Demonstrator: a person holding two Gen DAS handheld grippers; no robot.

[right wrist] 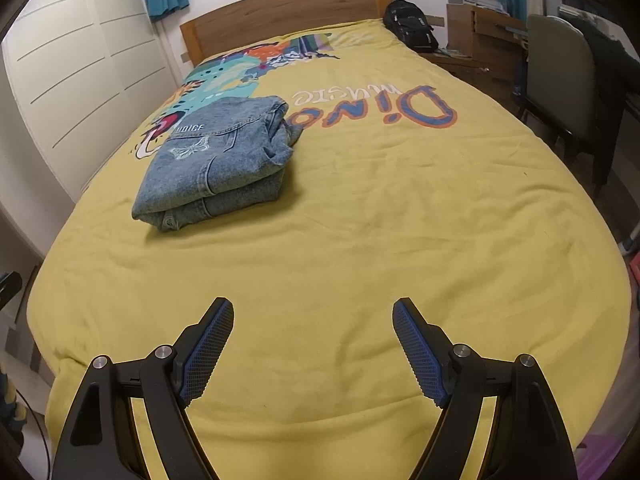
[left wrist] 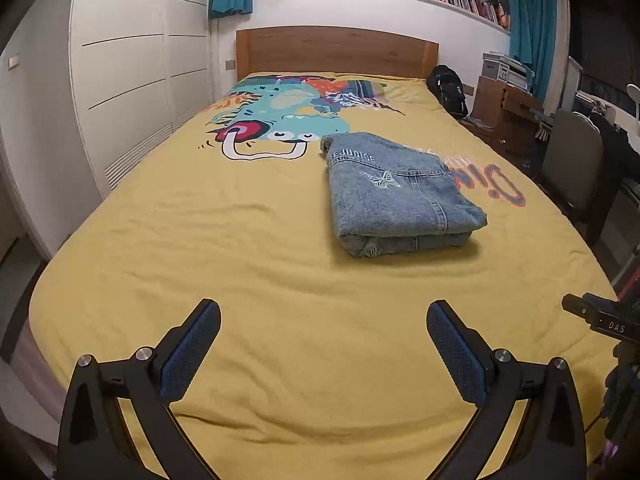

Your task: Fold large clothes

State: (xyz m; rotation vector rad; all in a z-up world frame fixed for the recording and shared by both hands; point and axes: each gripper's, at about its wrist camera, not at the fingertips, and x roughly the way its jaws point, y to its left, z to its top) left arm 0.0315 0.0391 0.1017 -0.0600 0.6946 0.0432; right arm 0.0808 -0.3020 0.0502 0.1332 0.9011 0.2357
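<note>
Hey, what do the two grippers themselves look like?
Both match: the left gripper and right gripper have matte black angular frames, round silver bolts at the joints, and blue dotted-texture pads on the fingers. A black piece marked "DAS" shows beside the left one.

both wrist views look from the foot of the bed [left wrist: 248, 240] toward the headboard [left wrist: 336, 52] (sharing the bedspread).

The denim garment [left wrist: 396, 196] [right wrist: 218, 160], light-washed blue, lies folded into a thick rectangular bundle flat on the yellow bedspread [left wrist: 240, 248], partly over its cartoon print. A white embroidered butterfly and white lettering show on its top face.
</note>
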